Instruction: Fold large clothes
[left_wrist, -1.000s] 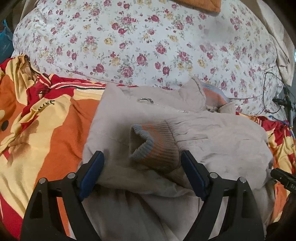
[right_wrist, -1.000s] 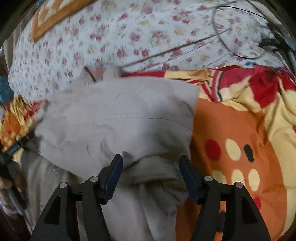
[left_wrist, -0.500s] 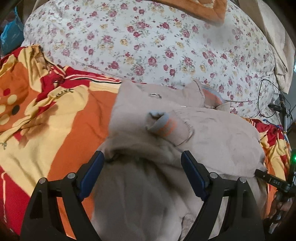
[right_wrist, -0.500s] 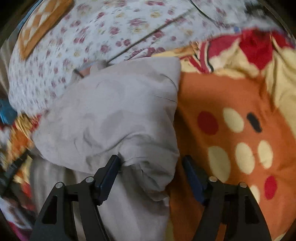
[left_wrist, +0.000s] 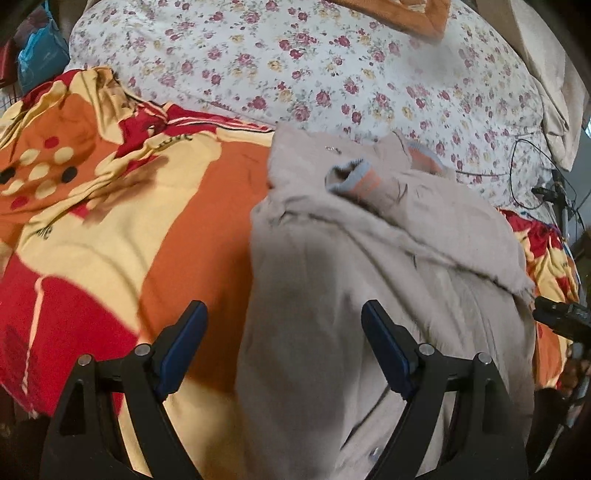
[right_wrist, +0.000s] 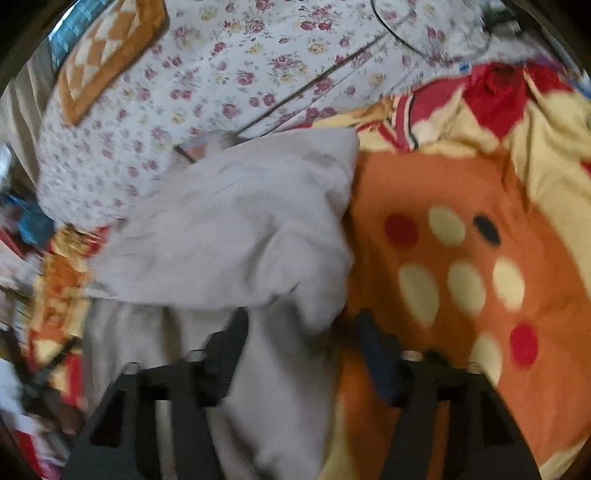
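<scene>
A large beige jacket (left_wrist: 369, 266) lies partly folded on an orange, red and yellow blanket (left_wrist: 110, 221). Its ribbed grey-and-orange cuff (left_wrist: 354, 181) rests on top, near the far end. My left gripper (left_wrist: 284, 317) is open and empty, its fingers spread above the jacket's near left edge. In the right wrist view the same jacket (right_wrist: 240, 229) shows as a pale folded mass. My right gripper (right_wrist: 301, 325) is open over the jacket's near right edge, holding nothing. That view is blurred.
A white floral duvet (left_wrist: 332, 74) lies behind the jacket, with an orange checked cushion (right_wrist: 103, 51) on it. Black cables (left_wrist: 524, 166) run at the far right. The other gripper's tip (left_wrist: 561, 321) shows at the right edge.
Both grippers have pulled back toward me, so the jacket and cuff look farther away. The left gripper has also shifted left, toward the jacket's left edge. Both stayed open.
</scene>
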